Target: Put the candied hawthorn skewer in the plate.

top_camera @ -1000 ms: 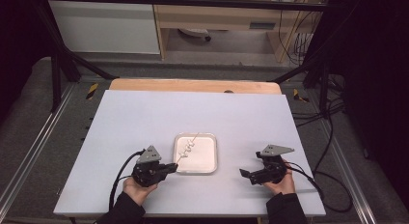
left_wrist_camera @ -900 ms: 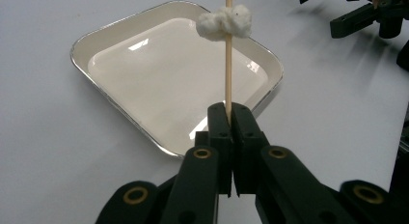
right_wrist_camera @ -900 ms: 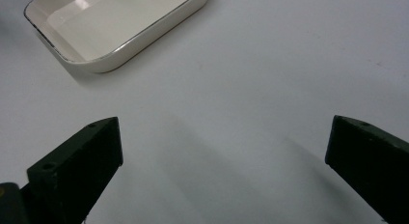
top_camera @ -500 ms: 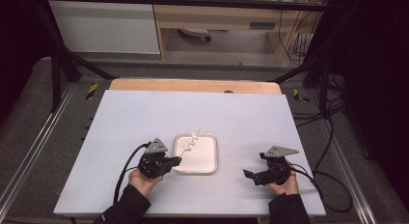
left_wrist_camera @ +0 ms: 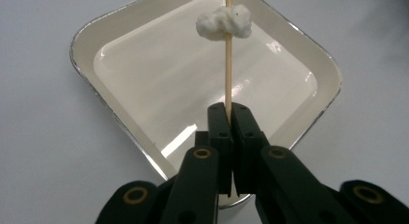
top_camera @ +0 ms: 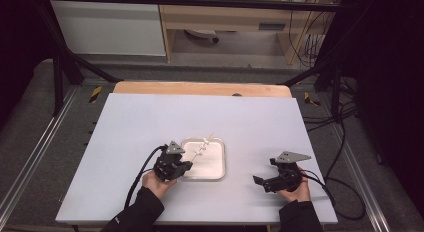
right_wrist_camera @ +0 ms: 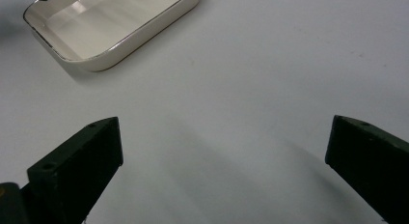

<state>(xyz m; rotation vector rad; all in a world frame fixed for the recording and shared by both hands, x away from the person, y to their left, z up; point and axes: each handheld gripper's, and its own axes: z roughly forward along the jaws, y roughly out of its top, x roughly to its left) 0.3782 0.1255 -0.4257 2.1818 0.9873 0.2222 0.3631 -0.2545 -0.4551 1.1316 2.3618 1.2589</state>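
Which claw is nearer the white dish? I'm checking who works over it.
Left. The left claw sits at the dish's left rim, gripping a skewer above it; the right claw rests apart, off to its right.

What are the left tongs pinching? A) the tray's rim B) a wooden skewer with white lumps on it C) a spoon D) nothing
B: the left tongs are shut on the wooden skewer, which carries a white lump above the tray.
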